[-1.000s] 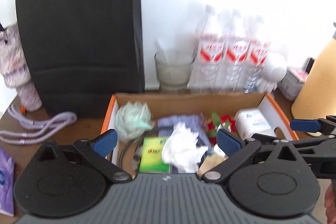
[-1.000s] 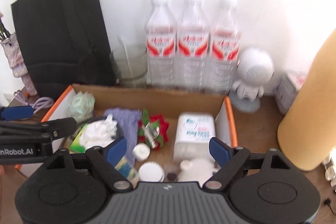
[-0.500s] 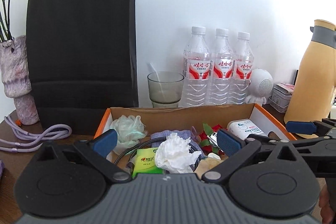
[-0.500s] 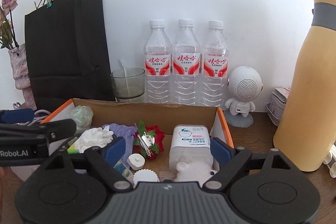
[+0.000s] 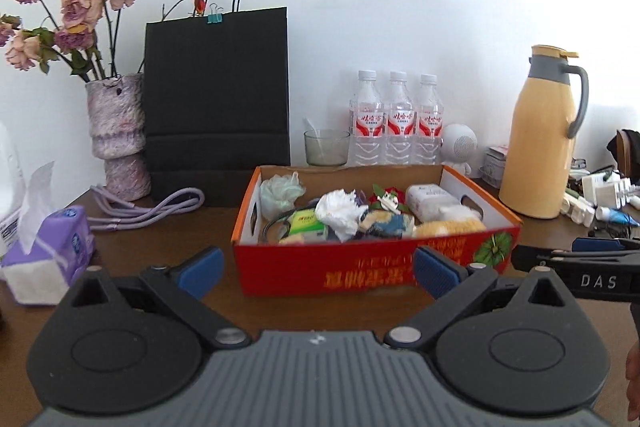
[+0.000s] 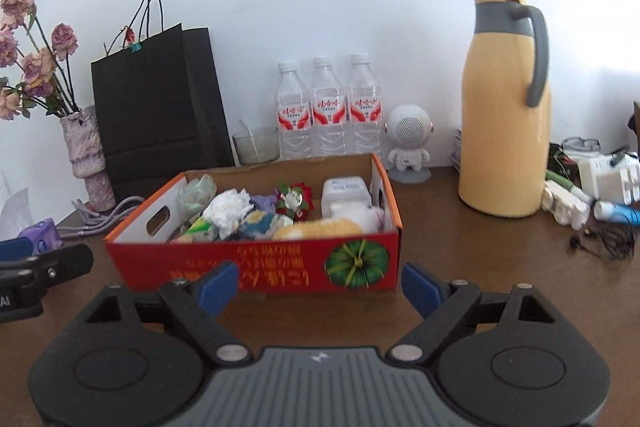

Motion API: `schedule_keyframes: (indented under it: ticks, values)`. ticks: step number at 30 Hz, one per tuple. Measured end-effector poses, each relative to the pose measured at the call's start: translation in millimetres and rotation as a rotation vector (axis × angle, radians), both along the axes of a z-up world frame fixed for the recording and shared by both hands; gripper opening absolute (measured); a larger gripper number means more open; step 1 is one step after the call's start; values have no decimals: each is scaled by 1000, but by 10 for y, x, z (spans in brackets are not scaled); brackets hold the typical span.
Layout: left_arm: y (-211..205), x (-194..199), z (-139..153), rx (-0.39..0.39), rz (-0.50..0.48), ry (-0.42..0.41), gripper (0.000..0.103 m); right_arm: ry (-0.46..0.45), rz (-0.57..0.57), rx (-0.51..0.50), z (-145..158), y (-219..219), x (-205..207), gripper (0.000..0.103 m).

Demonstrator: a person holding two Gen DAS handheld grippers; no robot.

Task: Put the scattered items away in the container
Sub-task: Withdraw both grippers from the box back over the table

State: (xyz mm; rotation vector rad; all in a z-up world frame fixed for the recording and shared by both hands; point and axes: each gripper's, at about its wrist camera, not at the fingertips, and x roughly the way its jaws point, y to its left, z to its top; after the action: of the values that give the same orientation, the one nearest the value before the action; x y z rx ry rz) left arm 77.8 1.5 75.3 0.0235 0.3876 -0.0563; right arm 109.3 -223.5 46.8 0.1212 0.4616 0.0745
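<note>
Red cardboard box with orange rim (image 5: 372, 267) sits centre frame on the dark brown wooden table (image 6: 480, 267), already full: crumpled white tissue (image 5: 338, 209), green packet (image 5: 306, 225), white plastic jar (image 5: 430, 201), yellow plush toy (image 5: 448, 227), pale green mesh puff (image 5: 280, 191), red-green bow (image 6: 294, 197). Left gripper (image 5: 318, 269) is released, blue pads wide apart, nothing between them, low in frame in front of the box's near wall. Right gripper (image 6: 320, 285) same: spread wide, empty, also short of the box. Judgement: main load looks done; the step in hand is picking the next stray, if any. Candidates: lilac cord (image 5: 148, 209) left of the box, beside the black paper bag (image 5: 218, 99); purple tissue pack (image 5: 52, 251) at lower left; small white bits and black earphone wire (image 6: 604, 243) at right, beside the yellow thermos jug (image 6: 506, 115). To do it well: one item per gripper, approach low, pinch the cord where it's bunched so it doesn't trail, drop into the free rear corner, don't nudge the three clear water bottles (image 6: 328, 111) or the glass cup (image 6: 256, 145) behind the box.
</note>
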Motion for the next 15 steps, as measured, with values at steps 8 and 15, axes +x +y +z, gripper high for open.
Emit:
schedule_keyframes:
  ticks: [8,15]
  values:
    - [98,-1078,-325,-51,-11,121,103,79,58,-65,-269,66,-1164,89]
    - [48,-1166,-503,-48,-6,198,103,124,98,-59,-384,171,-1380,98]
